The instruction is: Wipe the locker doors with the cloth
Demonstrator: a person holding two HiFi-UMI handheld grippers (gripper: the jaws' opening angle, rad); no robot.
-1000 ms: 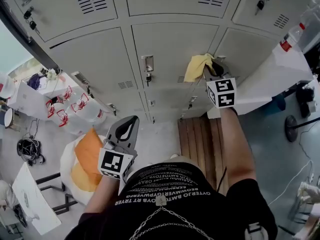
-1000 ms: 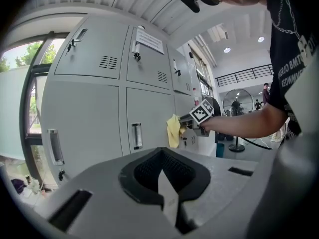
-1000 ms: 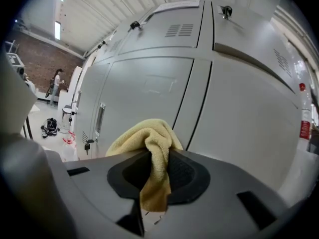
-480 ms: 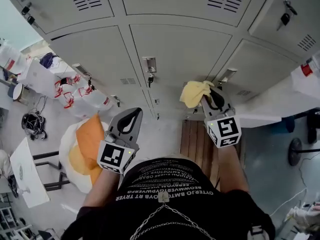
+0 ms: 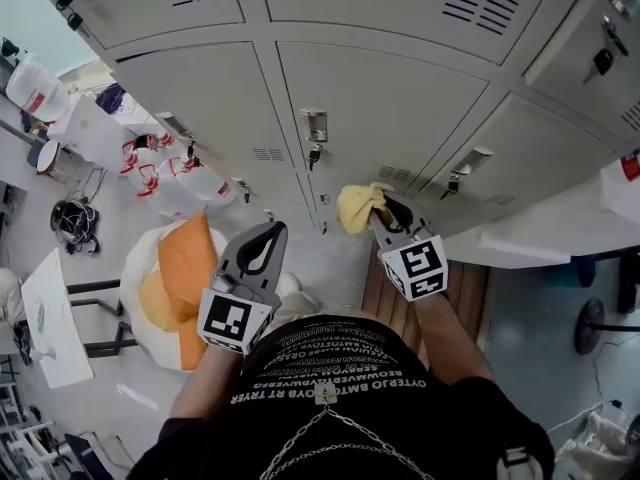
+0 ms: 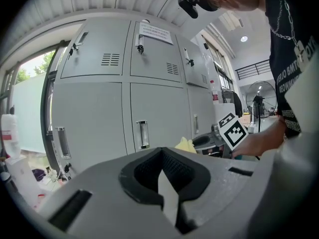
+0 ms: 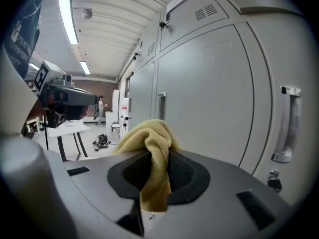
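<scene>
Grey metal locker doors (image 5: 390,98) fill the top of the head view. My right gripper (image 5: 378,211) is shut on a bunched yellow cloth (image 5: 358,206), held low in front of the bottom row of lockers. In the right gripper view the cloth (image 7: 149,143) hangs out between the jaws, close beside a locker door (image 7: 209,93); contact cannot be told. My left gripper (image 5: 270,233) hangs lower left, away from the doors. In the left gripper view it (image 6: 162,158) is shut on nothing, and the cloth (image 6: 185,144) shows beyond it.
An orange cushion (image 5: 185,268) lies on a white seat at the lower left. Plastic bags (image 5: 150,163) sit against the left lockers. A wooden slatted platform (image 5: 470,288) lies under the right arm. Door handles with keys (image 5: 313,128) stick out from the doors.
My right gripper has carried the cloth down and leftward along the lockers, closer to my body. The left gripper has stayed low and shut.
</scene>
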